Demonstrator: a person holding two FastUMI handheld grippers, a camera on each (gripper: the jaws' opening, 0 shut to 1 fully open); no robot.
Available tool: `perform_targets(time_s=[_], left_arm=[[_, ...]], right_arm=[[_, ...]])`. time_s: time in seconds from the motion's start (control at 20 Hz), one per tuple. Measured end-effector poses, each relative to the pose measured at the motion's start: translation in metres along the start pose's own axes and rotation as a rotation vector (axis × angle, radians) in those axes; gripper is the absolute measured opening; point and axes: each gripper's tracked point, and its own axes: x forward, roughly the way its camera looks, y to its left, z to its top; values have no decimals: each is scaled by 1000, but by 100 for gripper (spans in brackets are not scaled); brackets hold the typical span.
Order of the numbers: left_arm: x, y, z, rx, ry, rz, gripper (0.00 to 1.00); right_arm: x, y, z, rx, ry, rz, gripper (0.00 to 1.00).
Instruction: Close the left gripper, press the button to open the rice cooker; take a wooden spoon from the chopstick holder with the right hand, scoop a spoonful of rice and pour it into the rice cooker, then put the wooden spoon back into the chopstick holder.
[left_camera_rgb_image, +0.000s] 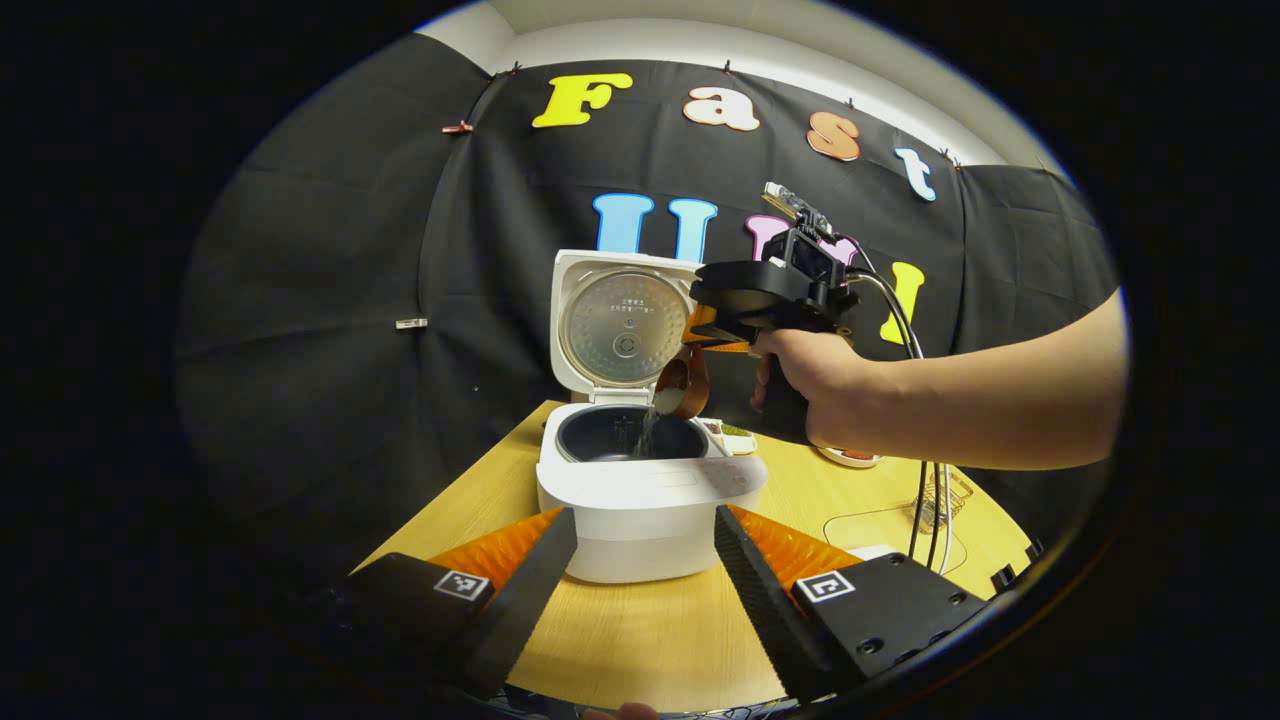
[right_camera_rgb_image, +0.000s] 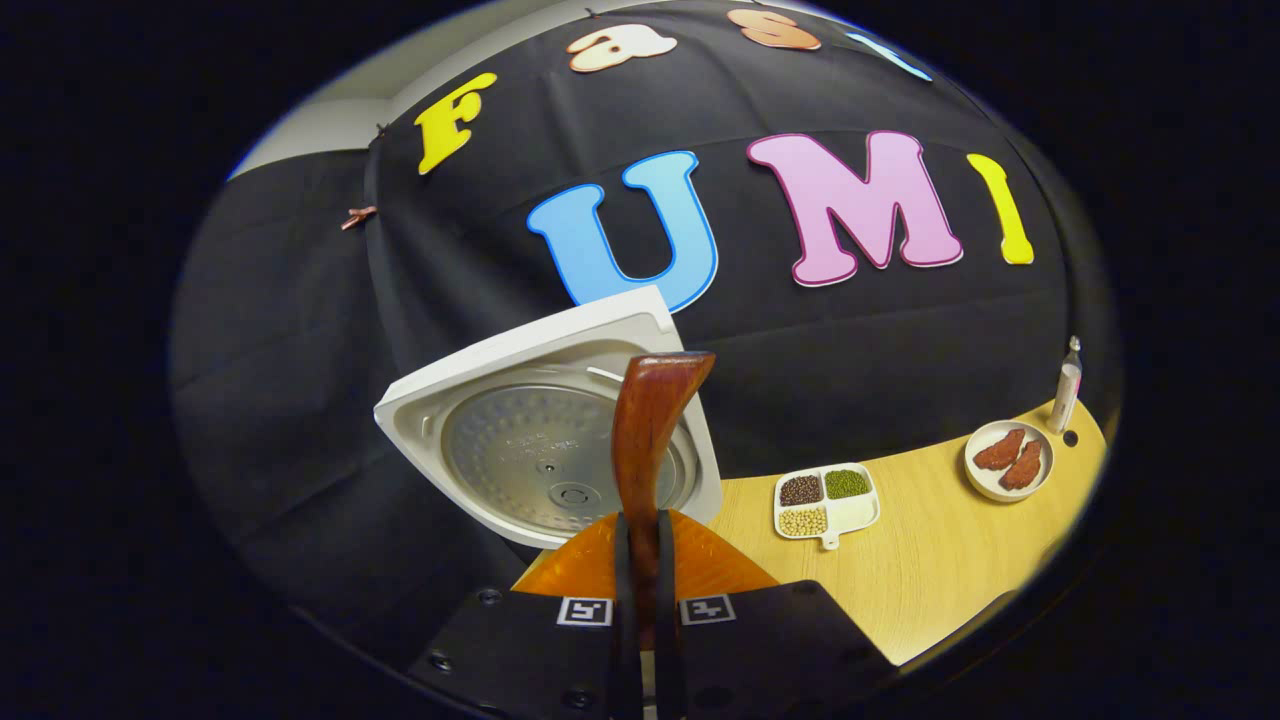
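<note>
The white rice cooker (left_camera_rgb_image: 640, 520) stands on the wooden table with its lid (left_camera_rgb_image: 620, 325) raised and the dark inner pot (left_camera_rgb_image: 625, 435) exposed. A hand holds my right gripper (left_camera_rgb_image: 712, 335) above the pot. It is shut on the handle of the wooden spoon (left_camera_rgb_image: 682, 388), which is tipped down while rice falls from it into the pot. In the right gripper view the spoon handle (right_camera_rgb_image: 650, 430) rises from between my right gripper's (right_camera_rgb_image: 641, 560) fingers, in front of the lid (right_camera_rgb_image: 540, 450). My left gripper (left_camera_rgb_image: 645, 585) is open in front of the cooker, holding nothing.
Behind the cooker lie a divided dish of beans and grains (right_camera_rgb_image: 825, 500), a small plate with red pieces (right_camera_rgb_image: 1010, 458) and a slim bottle (right_camera_rgb_image: 1068, 385). A small wire rack (left_camera_rgb_image: 945, 497) stands at the right, where the right gripper's cable (left_camera_rgb_image: 920, 500) hangs.
</note>
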Motion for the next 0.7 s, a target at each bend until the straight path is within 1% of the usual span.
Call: perform_targets(time_s=[0.2,0.45,0.6,0.7], left_arm=[[1,7,-3,2,7,14,95],[1,6,-6,-2,13,18,96],[1,3,-4,2,11,12,95],[2,4,-4,10,9,16,95]], right_arm=[[-3,6,0,-128,-14,1,10],[-6,30,-4,-329,-21,63,10],[-11,50,-6,-500,-40,107,10],[-16,65,-5,-624,-72,136,10]])
